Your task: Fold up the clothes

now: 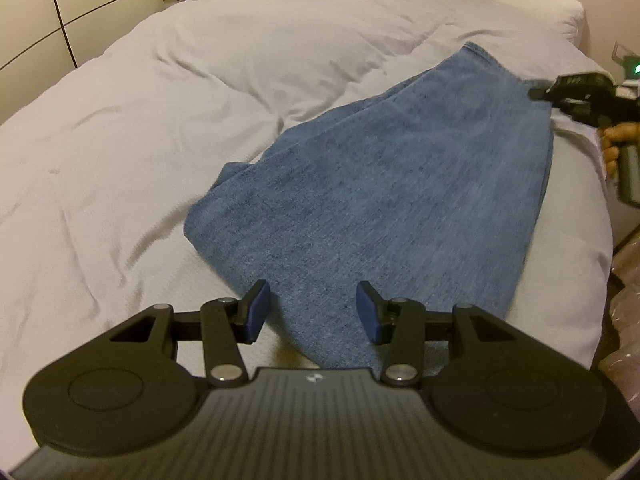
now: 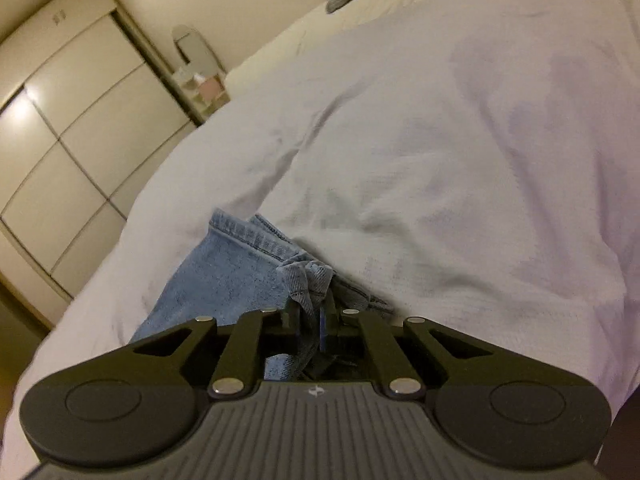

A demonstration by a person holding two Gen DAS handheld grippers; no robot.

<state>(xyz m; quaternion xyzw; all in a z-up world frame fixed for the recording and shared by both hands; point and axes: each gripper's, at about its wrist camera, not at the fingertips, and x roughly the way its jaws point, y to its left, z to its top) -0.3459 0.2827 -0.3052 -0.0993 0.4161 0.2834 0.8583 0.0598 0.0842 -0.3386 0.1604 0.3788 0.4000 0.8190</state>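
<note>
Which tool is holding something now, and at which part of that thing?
The right tool is shut on the jeans, pinching a bunched bit of denim at their stitched edge. The left tool holds nothing.

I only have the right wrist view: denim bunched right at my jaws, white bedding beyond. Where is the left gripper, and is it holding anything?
Observer: The left gripper hangs over the near end of the jeans, jaws apart, gripping nothing.
Operator: How do the jeans lie overall?
Observer: They lie as one long flat strip across the white duvet, narrow at the left gripper's end and widening toward the end your right gripper has.
Operator: Is my grip at a corner or mid-edge?
Observer: At the far right edge, near the hemmed corner; your jaws are shut on a pinch of denim there.
</note>
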